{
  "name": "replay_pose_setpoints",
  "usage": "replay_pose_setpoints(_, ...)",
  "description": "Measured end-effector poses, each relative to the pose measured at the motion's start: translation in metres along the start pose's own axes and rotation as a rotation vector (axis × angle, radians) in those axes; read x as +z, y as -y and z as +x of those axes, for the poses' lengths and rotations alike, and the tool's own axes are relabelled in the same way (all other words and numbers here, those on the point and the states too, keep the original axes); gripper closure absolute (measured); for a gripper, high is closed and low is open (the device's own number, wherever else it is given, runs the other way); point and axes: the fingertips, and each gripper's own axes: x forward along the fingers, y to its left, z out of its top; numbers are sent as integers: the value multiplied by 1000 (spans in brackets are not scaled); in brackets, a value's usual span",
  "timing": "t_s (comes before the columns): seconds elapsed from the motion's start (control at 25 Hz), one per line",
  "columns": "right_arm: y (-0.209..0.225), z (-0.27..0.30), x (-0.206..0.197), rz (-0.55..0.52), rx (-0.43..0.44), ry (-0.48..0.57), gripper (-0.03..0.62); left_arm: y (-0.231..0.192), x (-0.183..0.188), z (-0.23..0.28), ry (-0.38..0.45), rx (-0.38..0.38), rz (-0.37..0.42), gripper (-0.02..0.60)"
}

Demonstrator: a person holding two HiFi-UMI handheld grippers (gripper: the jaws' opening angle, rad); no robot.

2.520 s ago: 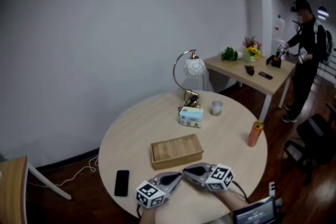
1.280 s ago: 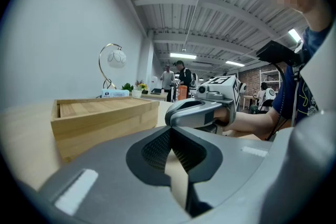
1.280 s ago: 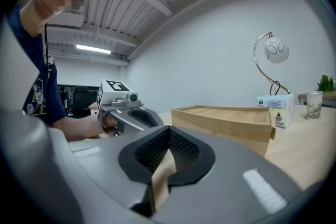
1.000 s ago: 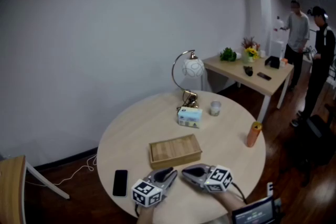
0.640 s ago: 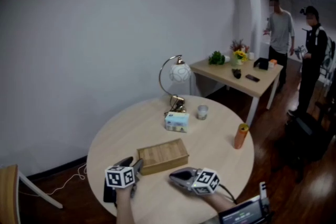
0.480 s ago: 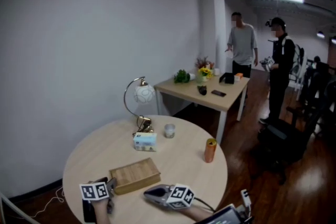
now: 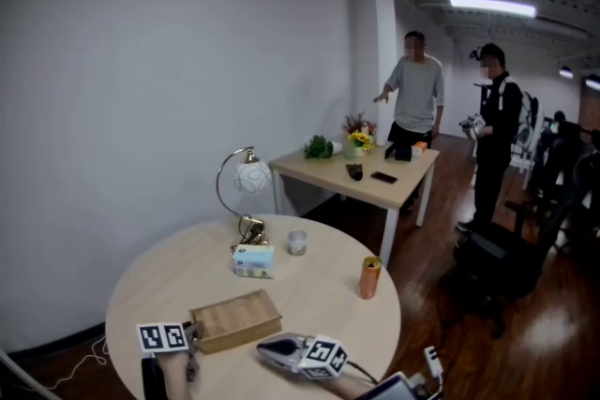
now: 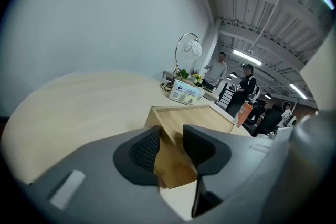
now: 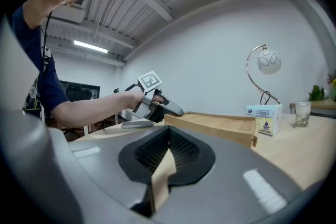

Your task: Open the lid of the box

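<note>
A flat wooden box point(image 7: 234, 318) with its lid down lies near the front of the round table point(image 7: 319, 295). My left gripper point(image 7: 193, 338) is at the box's left end. In the left gripper view its jaws are closing, with the box's near corner point(image 8: 169, 136) between the pads point(image 8: 143, 148). I see no firm press on the wood. My right gripper point(image 7: 265, 350) rests in front of the box, shut with nothing in it. In the right gripper view its jaws point(image 9: 168, 150) are together, and the left gripper point(image 9: 157, 105) shows at the box point(image 9: 220, 122).
A black phone point(image 7: 152, 379) lies left of the box. Behind the box stand a tissue box point(image 7: 253, 260), a glass point(image 7: 296, 243) and a lamp point(image 7: 246, 178). An orange can point(image 7: 370, 277) stands at the right. Two people point(image 7: 412, 98) stand by a second table point(image 7: 370, 175).
My left gripper has swung from beside the right one to the box's left end and opened its jaws. The head view has tilted up. The right gripper has stayed shut.
</note>
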Motion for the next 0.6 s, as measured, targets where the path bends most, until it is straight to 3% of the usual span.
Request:
replay_pose_setpoints(0.16,14,-11,5,23,-56,43,595,-1,-1,0,-12,-9,-29,453)
replay_pose_setpoints(0.32,44,-34,25,90,-167,127,595,-1,-2,0,-21,4,-29,457)
replay_pose_setpoints(0.52,82,-50,43,103,-276,116,593,-1,0,0,-30,11,-24,459)
replay_pose_setpoints(0.6,96,-48,39,127,-283,97,487,-1,0,0,-31,7,-28,459)
